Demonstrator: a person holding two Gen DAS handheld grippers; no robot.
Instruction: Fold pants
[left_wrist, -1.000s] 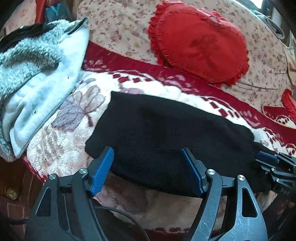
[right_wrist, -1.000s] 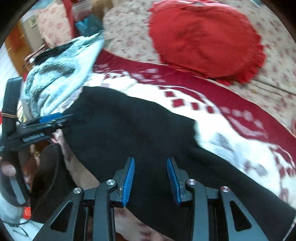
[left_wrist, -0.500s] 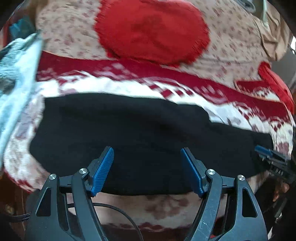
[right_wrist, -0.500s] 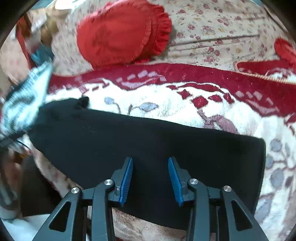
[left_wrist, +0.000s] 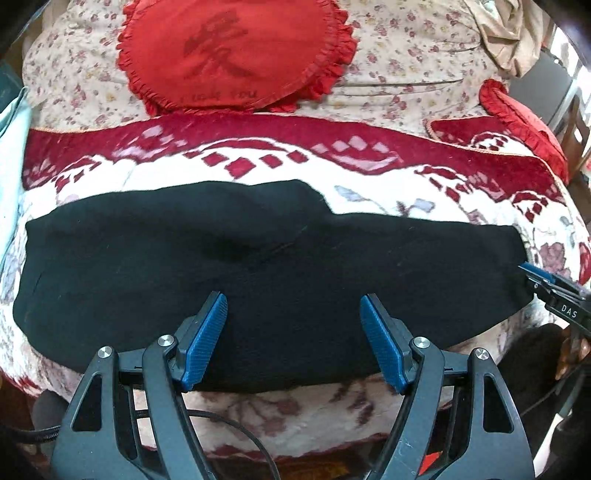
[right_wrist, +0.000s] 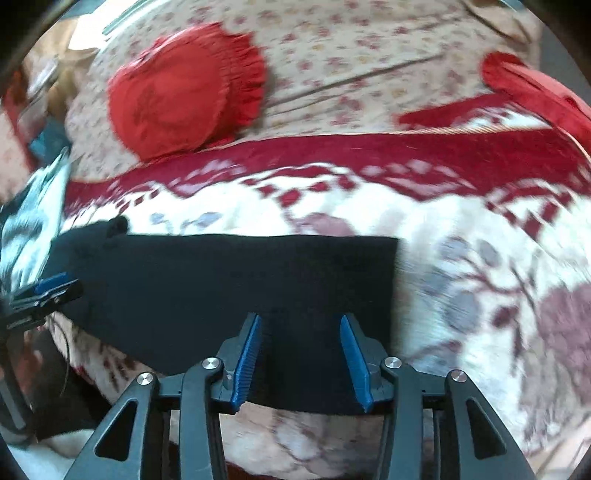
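Black pants (left_wrist: 258, 266) lie folded lengthwise as a long flat band across the blanket, along its near edge. They also show in the right wrist view (right_wrist: 236, 280), with the straight right end near the middle. My left gripper (left_wrist: 293, 306) is open and empty, hovering over the near edge of the pants at their middle. My right gripper (right_wrist: 299, 325) is open and empty over the near edge close to the pants' right end. Each gripper shows at the edge of the other's view, the right one (left_wrist: 554, 291) and the left one (right_wrist: 44, 295).
The pants rest on a red-and-white patterned blanket (left_wrist: 369, 177) on a bed. A red heart-shaped cushion (left_wrist: 236, 51) lies behind on a floral quilt (left_wrist: 406, 62). A grey-white garment (right_wrist: 33, 221) lies at the left. A red cushion (left_wrist: 524, 110) is at the back right.
Both grippers have swung to the right and pulled back a little. The pants now lie flatter and straighter. The left-hand garment pile has slid out of the left wrist view.
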